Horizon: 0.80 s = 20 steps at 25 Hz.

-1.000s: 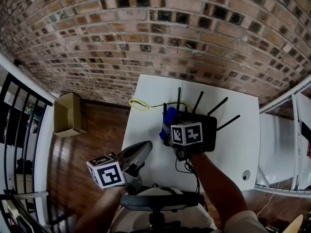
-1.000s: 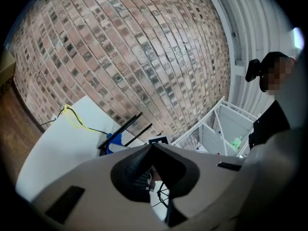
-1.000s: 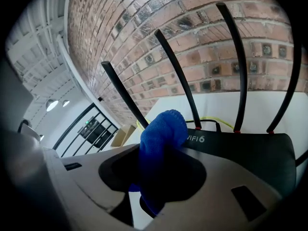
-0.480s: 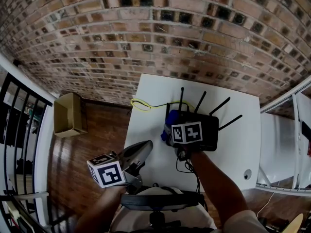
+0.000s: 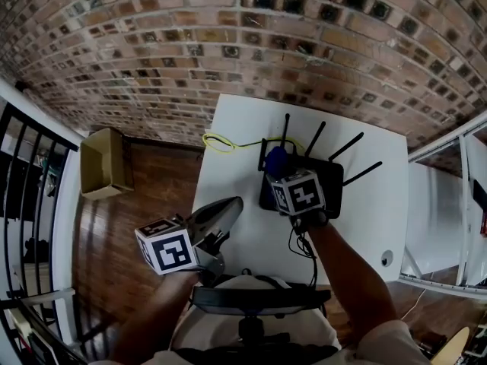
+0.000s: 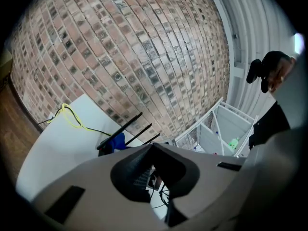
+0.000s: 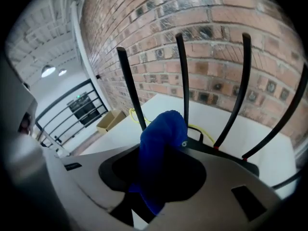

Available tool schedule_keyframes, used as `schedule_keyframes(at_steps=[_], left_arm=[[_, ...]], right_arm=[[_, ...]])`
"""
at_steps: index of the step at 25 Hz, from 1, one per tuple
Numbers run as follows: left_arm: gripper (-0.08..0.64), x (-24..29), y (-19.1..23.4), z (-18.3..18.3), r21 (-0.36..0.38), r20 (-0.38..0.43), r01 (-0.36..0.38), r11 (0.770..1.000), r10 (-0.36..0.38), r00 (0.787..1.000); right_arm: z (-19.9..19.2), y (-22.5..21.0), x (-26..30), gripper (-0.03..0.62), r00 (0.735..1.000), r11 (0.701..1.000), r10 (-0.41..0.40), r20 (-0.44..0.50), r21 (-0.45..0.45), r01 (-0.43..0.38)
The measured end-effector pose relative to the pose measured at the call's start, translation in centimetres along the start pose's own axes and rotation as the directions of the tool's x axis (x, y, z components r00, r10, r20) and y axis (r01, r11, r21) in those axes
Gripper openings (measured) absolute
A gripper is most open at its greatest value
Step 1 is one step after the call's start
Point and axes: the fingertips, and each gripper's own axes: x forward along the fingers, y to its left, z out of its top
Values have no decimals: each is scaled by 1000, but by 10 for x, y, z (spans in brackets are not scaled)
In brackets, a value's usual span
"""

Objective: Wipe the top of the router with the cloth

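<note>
Wiping state: the blue cloth (image 5: 275, 160) (image 7: 161, 143) sits at the far left corner of the router's top, just beside the leftmost antenna.
Right gripper (image 5: 280, 170) (image 7: 159, 177): tilted downward over the router, jaws clenched on the cloth, which bulges up between them in a rolled bunch.
Left gripper (image 5: 230, 206) (image 6: 151, 147): held over the near left part of the table, well apart from the router, jaws pressed together with nothing between them.
Router (image 5: 329, 179) (image 7: 226, 160): a flat black box lying on the right half of the table, partly covered by the right gripper's marker cube.
Antennas (image 5: 346, 147) (image 7: 185, 66): thin black rods standing up along the router's far edge and fanning out toward the wall.
Table (image 5: 228, 139): white, its far edge set against the brick wall (image 5: 228, 44).
Yellow cable (image 5: 221, 163) (image 6: 70, 118): looped on the far left of the table, running toward the router.
Black cable (image 5: 301, 248): trailing from the router's near side toward the person.
Cardboard box (image 5: 103, 169): open, on the wooden floor to the left of the table.
</note>
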Motion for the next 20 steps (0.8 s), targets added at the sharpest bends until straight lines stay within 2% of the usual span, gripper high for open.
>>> schedule_keyframes(at_steps=[2, 4, 6, 10, 12, 15, 20], left_arm=[[8, 4, -2, -2, -2, -6, 7, 1000, -7, 1000], [8, 7, -3, -5, 0, -16, 10, 1000, -10, 1000], [8, 10, -6, -6, -4, -18, 15, 1000, -15, 1000], [8, 16, -10, -6, -7, -19, 19, 1000, -19, 1000], [8, 18, -11, -7, -7, -21, 20, 1000, -20, 1000], [8, 19, -12, -9, -9, -24, 18, 1000, -18, 1000], [8, 24, -13, -9, -15, -27, 18, 1000, -19, 999]], right_arm=[[5, -9, -8, 155, 999, 995, -53, 10, -89, 54], [10, -19, -13, 156, 995, 989, -93, 29, -112, 96], [9, -31, -14, 158, 992, 991, -122, 34, -57, 123], [-8, -53, -6, 166, 992, 979, -129, -5, 160, 129], [-17, -57, -1, 190, 992, 972, -120, -21, 202, 122], [-18, -53, 0, 250, 995, 985, -95, 1, 147, 94], [3, -47, -16, 362, 994, 997, -61, 92, -45, 65]])
